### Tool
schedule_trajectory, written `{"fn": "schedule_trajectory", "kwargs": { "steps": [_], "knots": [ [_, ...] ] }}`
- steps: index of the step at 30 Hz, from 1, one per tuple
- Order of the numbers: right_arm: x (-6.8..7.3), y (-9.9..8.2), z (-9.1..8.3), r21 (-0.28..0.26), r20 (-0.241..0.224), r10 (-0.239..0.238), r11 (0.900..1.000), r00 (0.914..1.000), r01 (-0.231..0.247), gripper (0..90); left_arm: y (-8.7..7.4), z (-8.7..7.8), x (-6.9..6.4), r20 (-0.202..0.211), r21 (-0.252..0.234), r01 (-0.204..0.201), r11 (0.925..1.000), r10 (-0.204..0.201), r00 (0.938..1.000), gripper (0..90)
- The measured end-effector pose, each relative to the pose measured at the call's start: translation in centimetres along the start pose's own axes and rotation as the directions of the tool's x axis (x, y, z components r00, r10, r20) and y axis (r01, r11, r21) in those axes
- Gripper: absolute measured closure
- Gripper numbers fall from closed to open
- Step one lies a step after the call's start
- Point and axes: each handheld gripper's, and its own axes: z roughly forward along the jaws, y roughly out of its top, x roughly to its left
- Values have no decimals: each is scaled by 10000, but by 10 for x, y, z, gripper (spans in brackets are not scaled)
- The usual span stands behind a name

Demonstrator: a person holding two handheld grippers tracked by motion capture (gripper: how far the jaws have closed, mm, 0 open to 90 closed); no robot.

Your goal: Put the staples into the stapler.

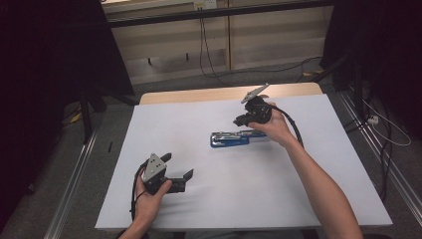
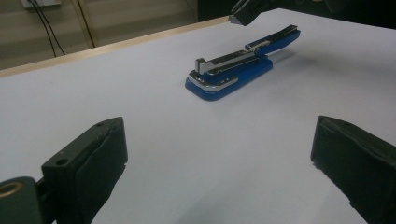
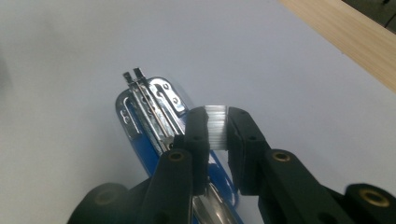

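The stapler point(image 1: 230, 138) is laid flat near the middle of the tabletop point(image 1: 209, 114). The right gripper point(image 1: 247, 119) is held just above its far-right end, and the left gripper point(image 1: 178, 172) is kept well apart, toward the near-left corner.

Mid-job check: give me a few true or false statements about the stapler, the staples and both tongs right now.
1. The blue stapler lies open on the white table. True.
2. The right tongs are empty. False: they pinch a strip of staples.
3. The left tongs are open. True.
4. The left tongs grip the stapler. False: they hold nothing, apart from it.
5. The right tongs hover above the stapler. True.
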Motion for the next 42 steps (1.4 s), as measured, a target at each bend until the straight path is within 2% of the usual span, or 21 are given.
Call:
{"fn": "schedule_trajectory", "kwargs": {
  "steps": [4,15,23,25,30,34,42],
  "knots": [
    [6,3,3,-122,-229,-265,9996,9994,262,793,0,-1,0,9,59,-88,9999,87,10000,38],
    [12,8,7,-492,-787,-284,9985,9965,246,793,0,1,0,42,139,-73,9999,73,10000,38],
    [18,11,14,-948,-953,-461,9948,9944,371,794,0,0,0,71,91,-49,9999,48,10000,38],
    [18,12,15,-1022,-911,-687,9930,9935,593,794,0,0,0,68,86,-47,10000,47,10000,39],
    [20,15,17,-1056,-963,-789,9920,9922,687,794,0,0,0,41,103,-85,9999,85,10000,39],
    [18,17,21,-916,-1217,-871,9929,9887,761,793,0,1,0,42,89,-49,9999,48,10000,39],
    [18,19,28,-731,-1323,-1087,9923,9852,997,793,-1,0,1,11,173,-22,9998,21,10000,40]
  ]
}}
